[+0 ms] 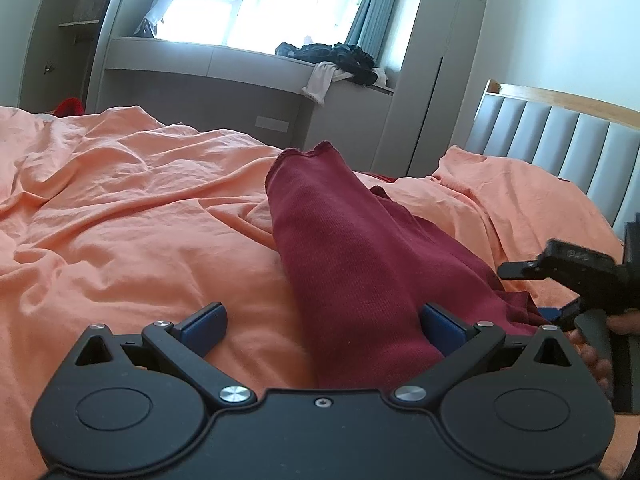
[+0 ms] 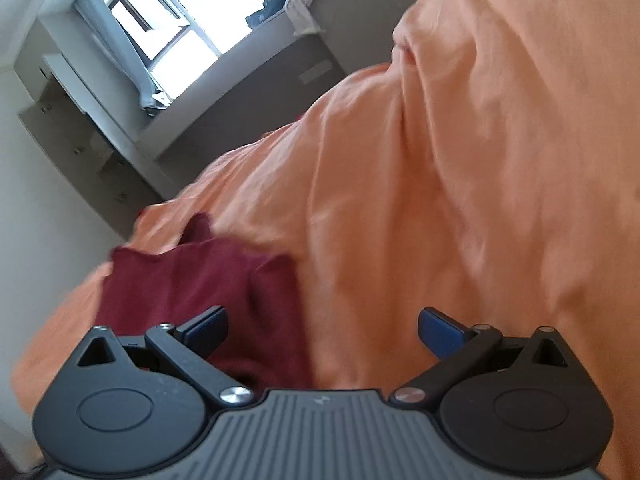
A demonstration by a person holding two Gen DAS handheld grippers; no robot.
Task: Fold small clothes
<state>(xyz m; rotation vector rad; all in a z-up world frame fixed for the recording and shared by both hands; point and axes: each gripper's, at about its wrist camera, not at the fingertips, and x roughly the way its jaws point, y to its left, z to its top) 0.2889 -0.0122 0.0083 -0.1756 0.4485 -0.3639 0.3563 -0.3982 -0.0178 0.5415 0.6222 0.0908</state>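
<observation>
A dark red garment [image 1: 352, 264] is seen lying on the bed, on a rumpled orange sheet [image 1: 132, 216] – long and narrow from the left wrist view, its frayed far edge raised a little toward the window seat [image 1: 256, 68]. The near end of the garment runs in between the fingers of the left gripper [image 1: 323, 330], whose jaws are spread wide; the blue pad on the right-hand finger appears to touch the cloth, but nothing is clamped. The right gripper [image 2: 323, 330] is likewise held wide open and empty, tilted steeply, with the garment just beside its left-hand finger and partly beneath it. In the left wrist view the right gripper is seen at the garment's right edge, low over the sheet, with part of the person's hand [image 1: 596, 356] behind it.

The step in hand is judged to be the taking hold of the garment before a fold – no fold can be confirmed from these views, though the cloth looks doubled along its length. For the next move, the near end would need to be pinched by both grippers, one at each corner, and the cloth layers caught without the sheet being gathered in. A pile of dark clothes [image 1: 332, 58] on the window seat lies well apart from the garment.
</observation>
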